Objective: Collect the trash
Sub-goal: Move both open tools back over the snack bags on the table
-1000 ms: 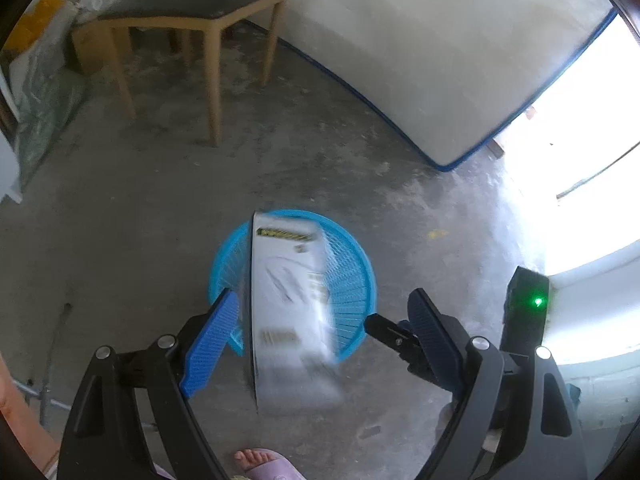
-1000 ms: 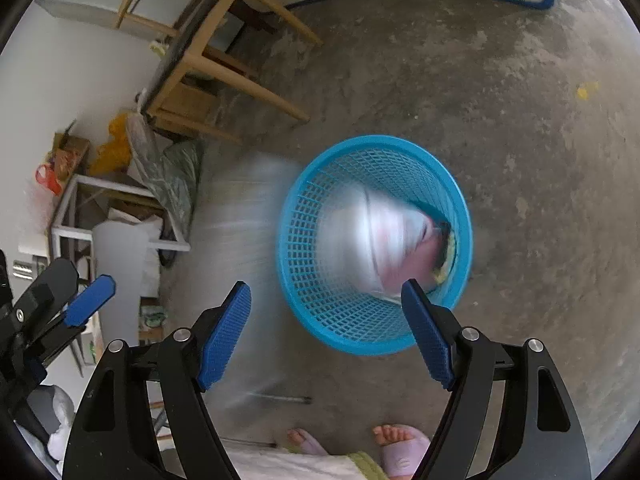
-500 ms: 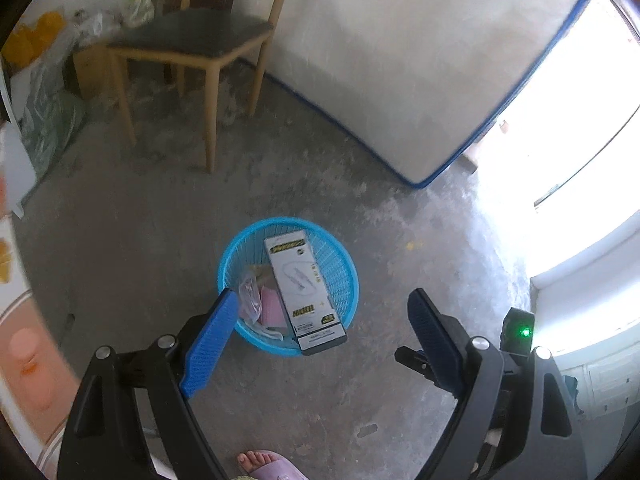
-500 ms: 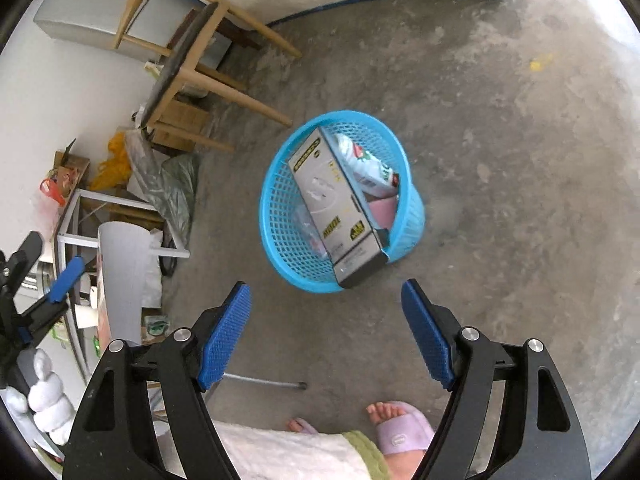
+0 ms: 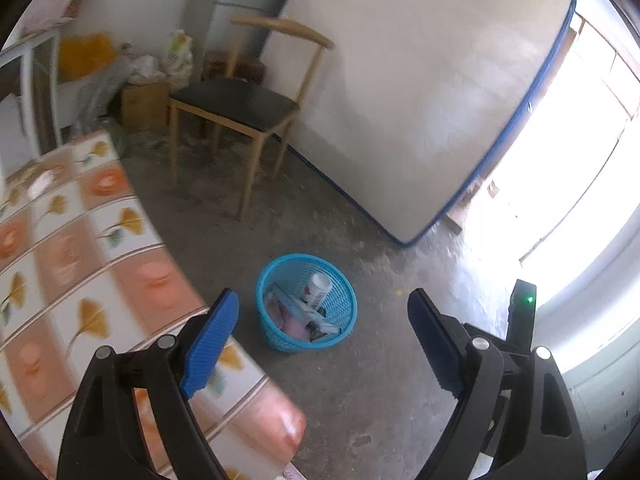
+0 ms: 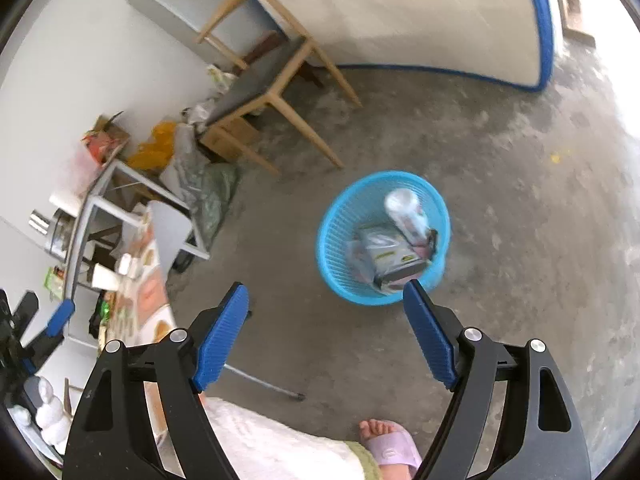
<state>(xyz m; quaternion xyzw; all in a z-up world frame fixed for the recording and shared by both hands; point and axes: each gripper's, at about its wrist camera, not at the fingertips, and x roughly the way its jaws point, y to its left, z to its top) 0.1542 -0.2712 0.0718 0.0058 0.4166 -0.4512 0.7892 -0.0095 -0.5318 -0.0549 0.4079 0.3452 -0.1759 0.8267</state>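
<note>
Mattress (image 5: 420, 92) at the far wall runs out of frame. Blue basket (image 6: 384, 240) on the floor holds a box, a bottle and blurred pink scraps. Left gripper (image 5: 324, 340) gapes empty; right gripper (image 6: 326, 338), jaws just widening, holds nothing.

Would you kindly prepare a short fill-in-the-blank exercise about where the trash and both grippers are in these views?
1. The round blue plastic mesh basket stands on the bare ______ floor.
2. The white printed cardboard box lies ______ that basket.
3. The left gripper and the right gripper are both ______, with nothing between their blue pads.
4. The wooden chair with a dark seat stands beside a white ______ with blue edging that leans upright.

Missing words: concrete; inside; open; mattress
</note>
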